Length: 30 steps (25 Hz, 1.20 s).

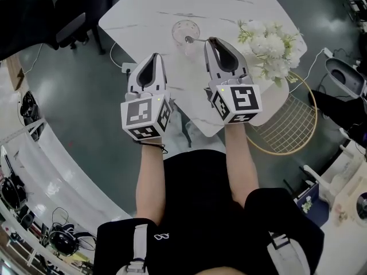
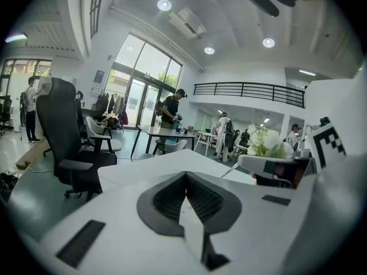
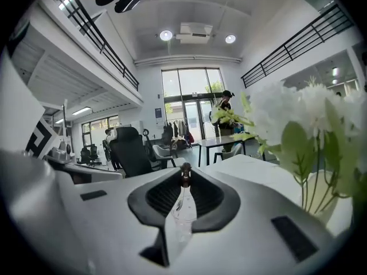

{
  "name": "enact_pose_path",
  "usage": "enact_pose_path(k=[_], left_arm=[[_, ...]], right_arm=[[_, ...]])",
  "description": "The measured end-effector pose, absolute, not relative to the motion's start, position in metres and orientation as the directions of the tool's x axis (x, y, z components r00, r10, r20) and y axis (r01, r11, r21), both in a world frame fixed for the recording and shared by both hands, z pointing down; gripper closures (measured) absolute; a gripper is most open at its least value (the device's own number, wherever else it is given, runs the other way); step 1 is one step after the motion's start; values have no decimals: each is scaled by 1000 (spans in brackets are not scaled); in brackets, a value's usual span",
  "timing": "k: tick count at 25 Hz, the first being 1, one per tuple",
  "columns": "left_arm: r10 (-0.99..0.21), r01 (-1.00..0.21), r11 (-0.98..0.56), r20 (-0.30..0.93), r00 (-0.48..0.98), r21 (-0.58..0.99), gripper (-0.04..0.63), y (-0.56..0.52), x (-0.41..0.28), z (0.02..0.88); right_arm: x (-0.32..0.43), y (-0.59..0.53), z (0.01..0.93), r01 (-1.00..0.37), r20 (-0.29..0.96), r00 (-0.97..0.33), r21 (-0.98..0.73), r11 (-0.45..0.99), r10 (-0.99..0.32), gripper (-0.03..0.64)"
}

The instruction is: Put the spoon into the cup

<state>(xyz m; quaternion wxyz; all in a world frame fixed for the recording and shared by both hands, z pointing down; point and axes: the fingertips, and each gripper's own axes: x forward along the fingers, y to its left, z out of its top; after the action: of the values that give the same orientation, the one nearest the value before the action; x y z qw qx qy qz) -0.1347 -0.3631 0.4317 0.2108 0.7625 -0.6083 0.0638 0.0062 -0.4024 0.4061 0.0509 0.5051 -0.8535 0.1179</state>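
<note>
In the head view a clear glass cup (image 1: 185, 31) stands on the white marble table (image 1: 149, 7). My right gripper (image 1: 210, 41) is shut on the handle of a metal spoon (image 1: 196, 39), whose bowl reaches left over the cup's rim. The right gripper view shows the spoon (image 3: 183, 202) pinched between the jaws of that gripper (image 3: 184, 179), running straight ahead. My left gripper (image 1: 153, 57) hovers near the table's front edge, left of the cup and nearer to me, shut with nothing in it. Its jaws meet in the left gripper view (image 2: 186, 176), where the cup is hidden.
White flowers in a vase (image 1: 268, 46) stand just right of the right gripper, near the table's right edge. A gold wire chair (image 1: 289, 122) sits below that edge. A black office chair (image 1: 73, 28) stands left of the table. People stand at far tables (image 2: 171, 110).
</note>
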Motion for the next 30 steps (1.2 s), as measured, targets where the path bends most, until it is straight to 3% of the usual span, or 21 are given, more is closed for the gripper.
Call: enact_pose_path(k=[30], left_arm=[[-846, -946, -167, 452, 283, 279, 580, -393, -182, 487]], right_arm=[[-33, -458, 523, -875, 443, -484, -211, 437, -755, 563]])
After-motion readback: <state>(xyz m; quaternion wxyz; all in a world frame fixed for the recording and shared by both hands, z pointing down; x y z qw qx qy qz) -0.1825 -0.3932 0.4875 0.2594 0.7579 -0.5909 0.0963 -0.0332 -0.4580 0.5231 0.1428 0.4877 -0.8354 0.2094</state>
